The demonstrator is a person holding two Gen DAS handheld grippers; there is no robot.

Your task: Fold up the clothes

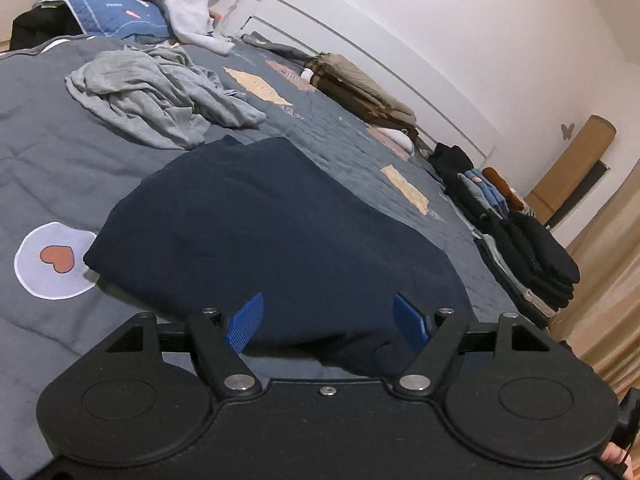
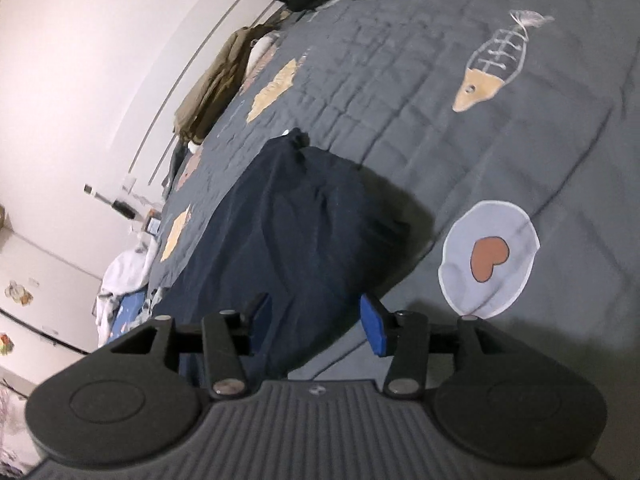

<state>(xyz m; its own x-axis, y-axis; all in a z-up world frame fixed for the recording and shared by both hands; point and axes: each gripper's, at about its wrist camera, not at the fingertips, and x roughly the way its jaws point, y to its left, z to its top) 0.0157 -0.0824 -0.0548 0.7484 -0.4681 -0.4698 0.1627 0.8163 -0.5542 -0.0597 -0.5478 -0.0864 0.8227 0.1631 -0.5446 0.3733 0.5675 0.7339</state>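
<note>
- Navy garment (image 1: 280, 232) lies folded on the bed (image 1: 60, 168); soft, limp, light.
- Best pinched at its near edge.
- Left gripper (image 1: 326, 322) and right gripper (image 2: 314, 326): jaws apart, straddling that edge.

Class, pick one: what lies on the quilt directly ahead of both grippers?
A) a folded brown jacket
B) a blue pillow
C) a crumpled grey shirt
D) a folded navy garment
D: the folded navy garment sits just beyond the open left gripper and open right gripper; the crumpled grey shirt lies farther off.

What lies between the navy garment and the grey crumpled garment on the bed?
In the left wrist view, only a narrow strip of the grey quilt separates the navy garment from the grey crumpled garment; nothing else lies there.
</note>
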